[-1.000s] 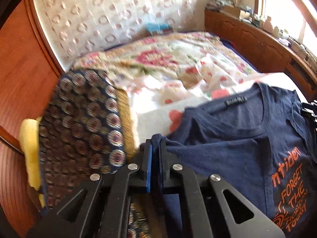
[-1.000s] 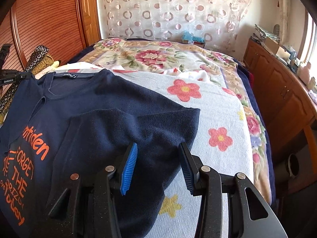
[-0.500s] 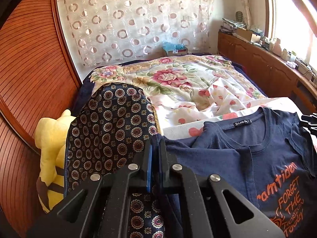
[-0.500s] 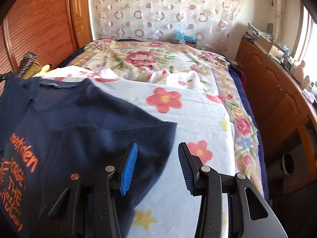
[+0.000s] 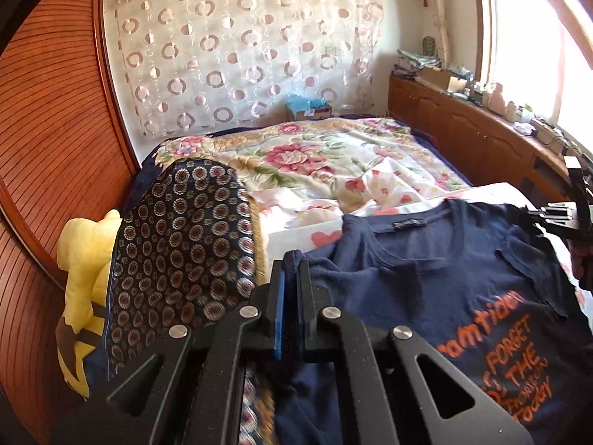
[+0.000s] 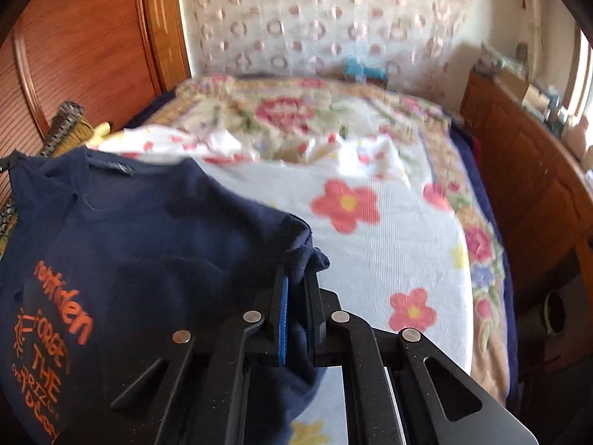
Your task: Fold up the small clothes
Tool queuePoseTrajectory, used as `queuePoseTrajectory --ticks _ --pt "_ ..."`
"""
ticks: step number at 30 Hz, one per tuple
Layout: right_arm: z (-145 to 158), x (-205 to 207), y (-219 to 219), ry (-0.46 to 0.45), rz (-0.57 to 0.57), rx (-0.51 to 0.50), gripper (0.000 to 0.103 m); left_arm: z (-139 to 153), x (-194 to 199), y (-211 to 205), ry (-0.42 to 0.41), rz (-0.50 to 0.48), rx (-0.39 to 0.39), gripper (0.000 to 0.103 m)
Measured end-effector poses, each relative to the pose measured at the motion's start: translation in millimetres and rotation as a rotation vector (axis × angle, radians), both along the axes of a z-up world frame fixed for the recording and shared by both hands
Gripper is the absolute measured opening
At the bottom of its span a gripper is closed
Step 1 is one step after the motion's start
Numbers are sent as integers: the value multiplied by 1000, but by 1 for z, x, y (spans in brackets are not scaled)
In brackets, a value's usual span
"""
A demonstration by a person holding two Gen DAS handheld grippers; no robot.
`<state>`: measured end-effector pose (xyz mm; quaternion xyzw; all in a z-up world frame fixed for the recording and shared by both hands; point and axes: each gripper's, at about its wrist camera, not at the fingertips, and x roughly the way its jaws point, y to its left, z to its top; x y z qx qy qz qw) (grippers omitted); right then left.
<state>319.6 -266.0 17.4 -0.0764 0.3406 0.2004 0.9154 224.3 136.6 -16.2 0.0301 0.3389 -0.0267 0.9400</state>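
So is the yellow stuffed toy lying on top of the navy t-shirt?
No, the yellow stuffed toy sits off to the side behind the patterned cushion, well clear of the navy t-shirt.

matt navy cloth t-shirt [image 5: 437, 278]; glossy ribbed wood wardrobe [image 5: 55, 118].

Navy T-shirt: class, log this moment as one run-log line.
stage: fold start | left claw: shut on navy T-shirt | right claw: just closed on its sleeve | surface: floral bedspread

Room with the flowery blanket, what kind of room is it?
Most likely a bedroom: a bed with a flowered blanket, a yellow plush toy beside a patterned pillow, and a wooden cabinet under the window.
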Motion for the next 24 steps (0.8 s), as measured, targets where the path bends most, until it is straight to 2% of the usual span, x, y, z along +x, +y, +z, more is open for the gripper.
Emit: queuePoseTrajectory --ticks 6,10,15,20,24 --pt "40 -68 -9 -148 19 85 6 19 -59 -10 -75 -28 -27 6" --pt "50 -123 -27 -201 33 123 6 28 -109 -7 -126 -26 -54 6" --pt "36 -200 -66 -248 12 166 6 27 -178 2 -167 3 -81 6" --pt "17 -271 -98 -237 9 186 6 28 -228 12 -204 21 -106 6" --pt "12 -309 -119 -204 2 182 6 23 -256 17 -189 34 -124 6"
